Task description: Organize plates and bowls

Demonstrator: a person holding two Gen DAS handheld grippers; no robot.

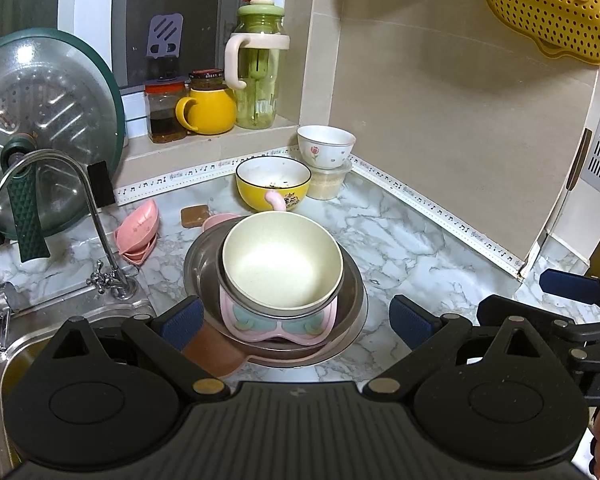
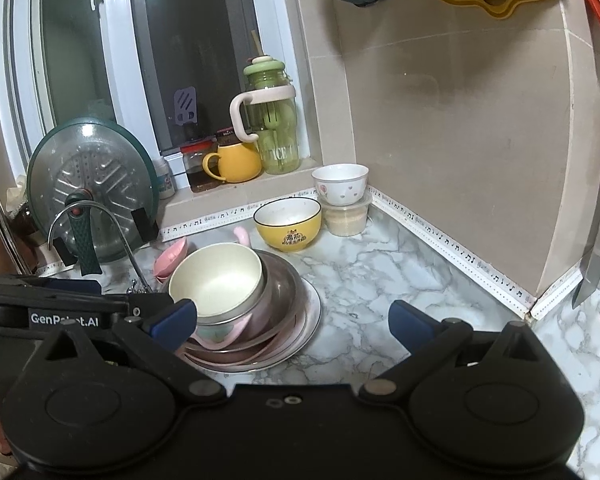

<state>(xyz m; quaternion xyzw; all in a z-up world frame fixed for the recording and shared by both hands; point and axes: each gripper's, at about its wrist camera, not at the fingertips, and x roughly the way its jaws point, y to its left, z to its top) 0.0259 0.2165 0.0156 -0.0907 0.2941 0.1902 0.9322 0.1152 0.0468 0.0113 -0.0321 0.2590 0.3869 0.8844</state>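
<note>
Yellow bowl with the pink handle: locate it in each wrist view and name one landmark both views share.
Left wrist view: the yellow bowl sits at centre, just behind the stacked dishes.
Right wrist view: the yellow bowl is at centre, behind and right of the stacked dishes.
Shared landmark: the green drink bottle on the window sill.

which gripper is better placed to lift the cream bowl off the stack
Left, probably. The left gripper is open and faces the cream bowl head on, the stack centred between its fingers. The right gripper is also open, but there the bowl sits off by its left finger.
</note>
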